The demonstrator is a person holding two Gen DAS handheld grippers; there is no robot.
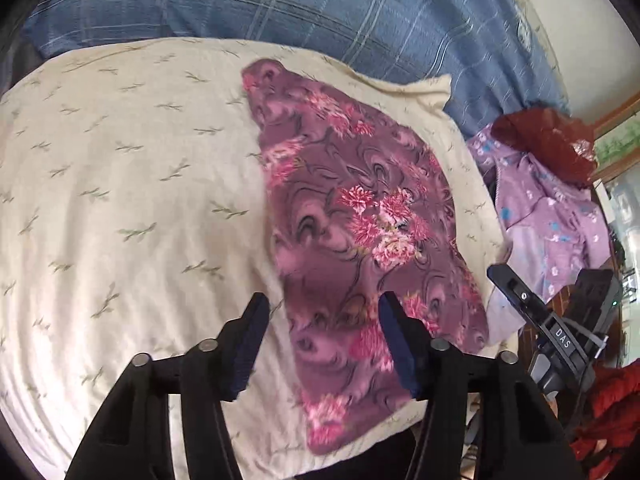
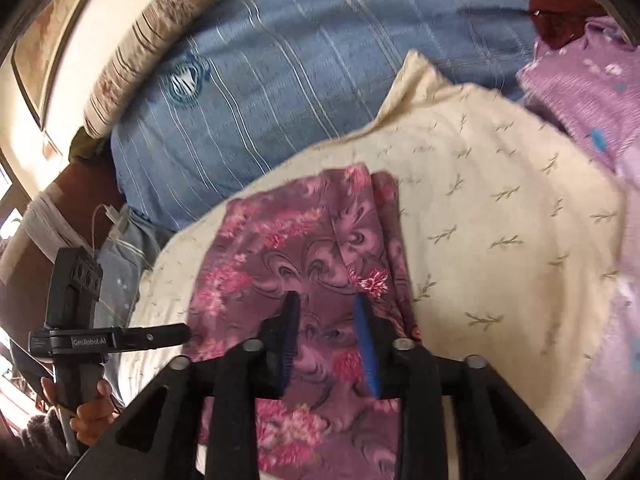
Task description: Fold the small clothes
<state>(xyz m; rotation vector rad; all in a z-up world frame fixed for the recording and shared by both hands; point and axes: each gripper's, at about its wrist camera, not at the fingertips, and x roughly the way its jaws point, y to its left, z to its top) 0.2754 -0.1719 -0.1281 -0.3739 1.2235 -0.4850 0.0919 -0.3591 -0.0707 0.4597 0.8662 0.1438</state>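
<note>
So both my grippers are hanging over the bed with nothing in them. The left gripper [image 1: 320,304] has its jaws spread wide, with bare cream cloth and the garment's edge in the gap between the blue pads [image 1: 400,344]. The right gripper [image 2: 326,304] is parted about halfway, hovering over the fabric, and I can't see it pinching anything.

The purple floral garment [image 1: 352,208] lies folded into a long strip on the cream leaf-print cloth [image 1: 120,184]; in the left view it runs from about 12 o'clock down to 6. Blue plaid bedding [image 1: 280,4] sits beyond at 12. At 3 o'clock there's a lilac flowered piece [image 1: 556,216] with a dark red item [image 1: 548,140] on top of it.
</note>
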